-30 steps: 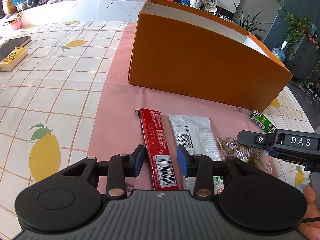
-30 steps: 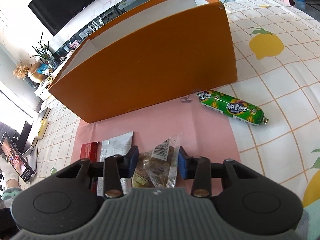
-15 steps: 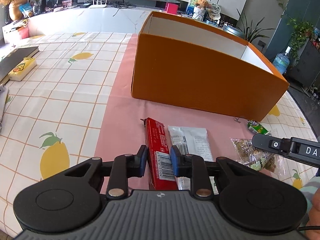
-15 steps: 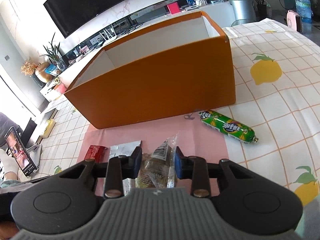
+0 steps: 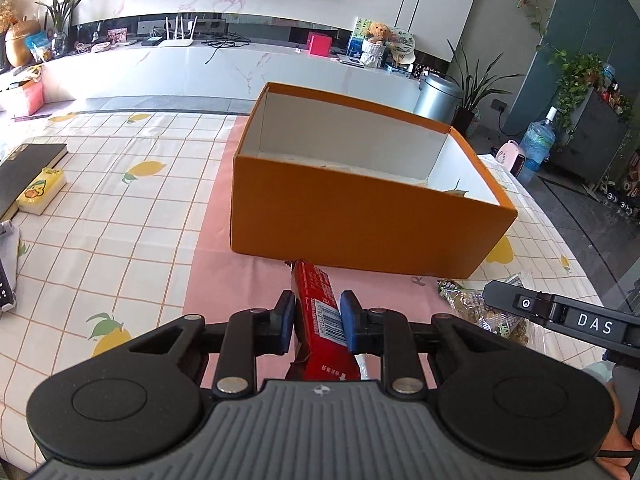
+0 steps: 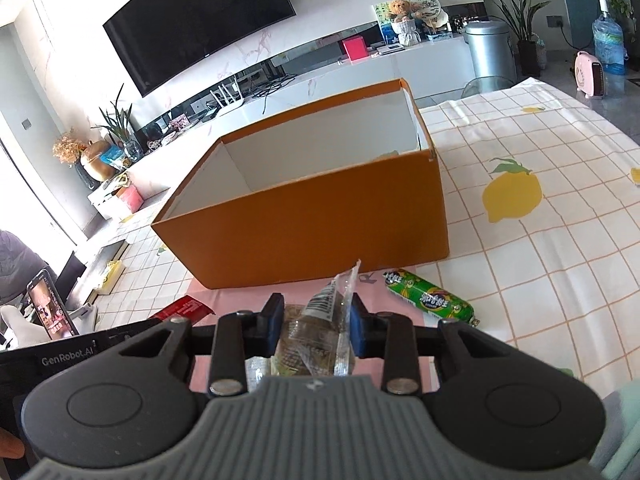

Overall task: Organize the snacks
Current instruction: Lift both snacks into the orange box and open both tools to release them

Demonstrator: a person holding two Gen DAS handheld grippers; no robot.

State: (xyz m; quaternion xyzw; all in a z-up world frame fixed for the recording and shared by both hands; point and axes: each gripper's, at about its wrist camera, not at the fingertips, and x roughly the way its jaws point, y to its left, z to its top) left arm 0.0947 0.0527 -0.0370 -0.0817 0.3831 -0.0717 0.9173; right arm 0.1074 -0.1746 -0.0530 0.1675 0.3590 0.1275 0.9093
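Observation:
My left gripper (image 5: 318,322) is shut on a red snack bar (image 5: 320,308) and holds it lifted in front of the open orange box (image 5: 360,216). My right gripper (image 6: 316,320) is shut on a clear bag of brown snacks (image 6: 316,340), also lifted, short of the orange box (image 6: 312,216). A green sausage (image 6: 428,298) lies on the cloth to the right of the box front. The red bar's end (image 6: 184,308) and the left gripper show at the left of the right wrist view. The box inside is white, with some things low inside that are hard to make out.
A pink mat (image 5: 224,280) lies under the box on the lemon-print tablecloth (image 5: 120,208). A black book (image 5: 24,172) and a yellow packet (image 5: 40,192) lie far left. A phone on a stand (image 6: 50,312) stands at the left.
Both grippers closed on their snacks and lifted them off the mat. Both views rose, so the inside of the box now shows.

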